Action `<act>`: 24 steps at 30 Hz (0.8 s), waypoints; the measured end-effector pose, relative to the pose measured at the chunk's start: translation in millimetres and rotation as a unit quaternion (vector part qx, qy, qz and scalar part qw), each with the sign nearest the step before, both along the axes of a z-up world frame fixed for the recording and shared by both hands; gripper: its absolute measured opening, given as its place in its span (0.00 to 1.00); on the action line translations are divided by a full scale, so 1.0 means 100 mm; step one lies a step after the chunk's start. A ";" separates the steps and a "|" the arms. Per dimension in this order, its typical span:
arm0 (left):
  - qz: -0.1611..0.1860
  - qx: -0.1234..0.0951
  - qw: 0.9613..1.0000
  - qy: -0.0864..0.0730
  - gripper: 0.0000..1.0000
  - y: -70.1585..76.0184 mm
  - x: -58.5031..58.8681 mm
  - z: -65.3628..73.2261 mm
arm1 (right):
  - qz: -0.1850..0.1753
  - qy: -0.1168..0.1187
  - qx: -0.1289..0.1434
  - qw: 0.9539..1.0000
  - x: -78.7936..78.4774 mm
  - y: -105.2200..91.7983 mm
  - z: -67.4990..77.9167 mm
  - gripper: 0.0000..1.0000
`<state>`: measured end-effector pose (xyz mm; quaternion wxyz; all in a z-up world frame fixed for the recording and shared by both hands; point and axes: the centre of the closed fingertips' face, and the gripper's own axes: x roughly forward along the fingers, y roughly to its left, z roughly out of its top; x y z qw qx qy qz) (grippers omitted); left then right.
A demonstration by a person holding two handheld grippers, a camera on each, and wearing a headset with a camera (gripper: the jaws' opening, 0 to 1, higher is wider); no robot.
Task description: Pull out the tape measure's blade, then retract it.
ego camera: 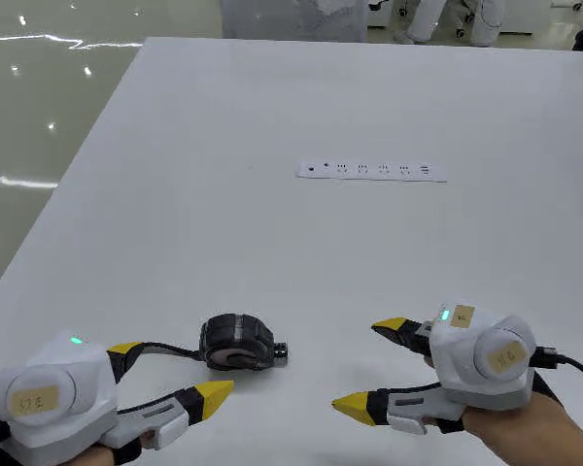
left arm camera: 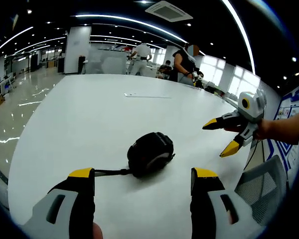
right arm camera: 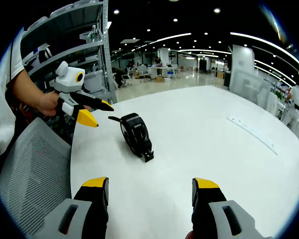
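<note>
A black tape measure [ego camera: 237, 342] lies on the white table [ego camera: 301, 243] near its front edge, its blade tip [ego camera: 281, 352] pointing right and a black wrist strap [ego camera: 165, 348] trailing left. In the left gripper view the tape measure [left arm camera: 150, 152] sits just ahead of my open left gripper [left arm camera: 143, 175], apart from both fingers. My left gripper [ego camera: 173, 373] stands at the lower left of the head view. My right gripper [ego camera: 371, 367] is open at the lower right, a short gap from the blade tip. In the right gripper view the tape measure [right arm camera: 136, 134] lies ahead of my right gripper [right arm camera: 151, 183].
A white power strip [ego camera: 371, 171] lies flat at the table's middle. A grey mesh chair [right arm camera: 30, 174] stands beside the table's near edge. People stand beyond the table's far end [left arm camera: 182, 62].
</note>
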<state>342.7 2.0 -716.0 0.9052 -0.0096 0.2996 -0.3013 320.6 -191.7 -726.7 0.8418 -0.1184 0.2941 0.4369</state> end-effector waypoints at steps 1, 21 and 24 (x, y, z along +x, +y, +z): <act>-0.004 0.007 1.000 -0.001 0.76 0.03 -0.02 0.00 | -0.004 0.000 0.001 1.000 -0.02 -0.03 0.00 0.69; -0.058 0.035 0.997 -0.022 0.92 0.24 -0.38 0.05 | -0.056 -0.006 0.001 0.998 -0.38 -0.46 0.11 0.85; -0.058 0.035 0.998 -0.020 0.94 0.27 -0.41 0.06 | -0.065 -0.008 -0.001 0.998 -0.43 -0.52 0.12 0.88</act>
